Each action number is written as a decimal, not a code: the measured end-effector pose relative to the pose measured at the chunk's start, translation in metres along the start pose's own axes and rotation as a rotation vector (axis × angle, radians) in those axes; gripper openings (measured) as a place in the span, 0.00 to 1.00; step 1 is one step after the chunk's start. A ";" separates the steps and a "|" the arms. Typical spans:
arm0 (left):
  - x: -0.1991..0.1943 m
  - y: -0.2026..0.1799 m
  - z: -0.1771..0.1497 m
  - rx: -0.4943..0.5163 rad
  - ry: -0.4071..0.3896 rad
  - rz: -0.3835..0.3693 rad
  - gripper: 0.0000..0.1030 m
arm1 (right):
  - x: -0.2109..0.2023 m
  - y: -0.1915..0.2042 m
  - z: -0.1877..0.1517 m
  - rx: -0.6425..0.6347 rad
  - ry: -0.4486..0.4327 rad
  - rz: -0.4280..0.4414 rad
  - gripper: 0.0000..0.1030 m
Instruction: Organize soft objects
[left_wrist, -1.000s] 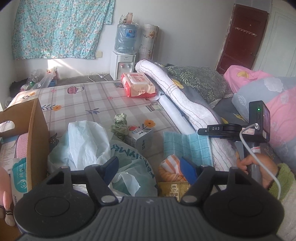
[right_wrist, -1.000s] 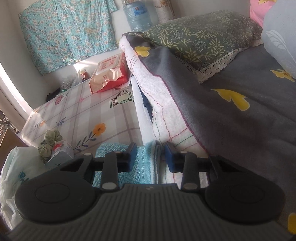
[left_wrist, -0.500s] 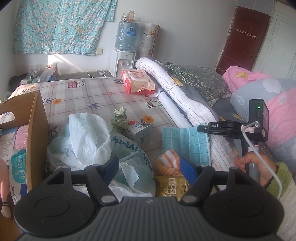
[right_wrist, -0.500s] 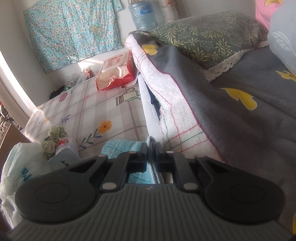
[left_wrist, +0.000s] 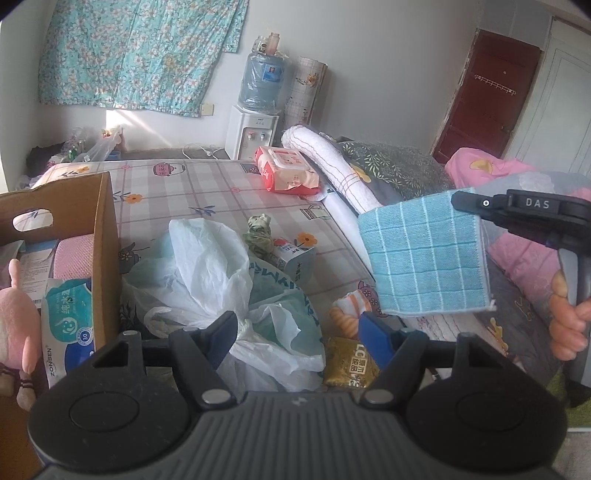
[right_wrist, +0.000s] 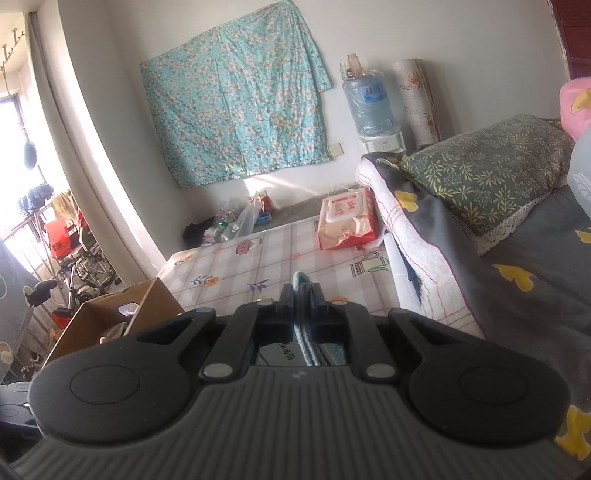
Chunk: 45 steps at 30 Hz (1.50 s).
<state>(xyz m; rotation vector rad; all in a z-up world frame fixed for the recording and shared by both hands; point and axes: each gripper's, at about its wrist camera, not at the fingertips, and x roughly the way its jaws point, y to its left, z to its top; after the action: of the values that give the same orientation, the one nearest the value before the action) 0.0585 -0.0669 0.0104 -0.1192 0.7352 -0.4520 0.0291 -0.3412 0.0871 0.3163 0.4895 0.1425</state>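
Right claw (right_wrist: 302, 286): clenched on the upper edge of a folded blue checked cloth (left_wrist: 424, 254); in the left wrist view the cloth hangs free in the right half of the frame, clear of the bed, its grip point at the upper right corner; in the right wrist view only the folded edge shows, pinched between the two fingers at centre frame. A hand (left_wrist: 569, 317) grips the claw handle at the right edge of the left wrist view. Left claw (left_wrist: 299, 330): released, fingers spread wide, nothing between them, low centre of its own view above a heap of white and green plastic bags (left_wrist: 229, 288). Bed (left_wrist: 192, 184): checked flowered sheet, carrying the bags, a green scrunchie (left_wrist: 260, 236) just beside a small carton (left_wrist: 295, 258), an orange-striped soft item (left_wrist: 349, 308) and a gold packet (left_wrist: 351, 363) at lower centre, and a red-and-white wipes pack (left_wrist: 286, 175) toward the upper centre. Cardboard box (left_wrist: 99, 236): left of frame, holding a pink textured item (left_wrist: 72, 254) and a tissue pack (left_wrist: 68, 325); a pink plush toy (left_wrist: 14, 321) at the far left edge. Rolled white blanket (left_wrist: 328, 162) and leaf-patterned pillow (left_wrist: 399, 170): centre right. Water dispenser (left_wrist: 255, 114): against the far wall, upper centre.
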 end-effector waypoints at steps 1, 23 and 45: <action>-0.002 0.001 -0.001 -0.003 -0.001 -0.002 0.71 | -0.008 0.007 0.002 -0.003 -0.004 0.018 0.06; 0.041 -0.022 -0.034 0.052 0.126 -0.047 0.50 | 0.026 -0.056 -0.083 0.396 0.278 0.047 0.06; 0.096 -0.037 -0.052 0.069 0.288 -0.103 0.34 | 0.103 -0.045 -0.129 0.640 0.489 0.280 0.11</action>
<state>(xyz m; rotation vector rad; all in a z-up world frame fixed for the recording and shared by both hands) 0.0731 -0.1392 -0.0783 -0.0269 0.9978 -0.6000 0.0601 -0.3281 -0.0805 0.9917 0.9742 0.3398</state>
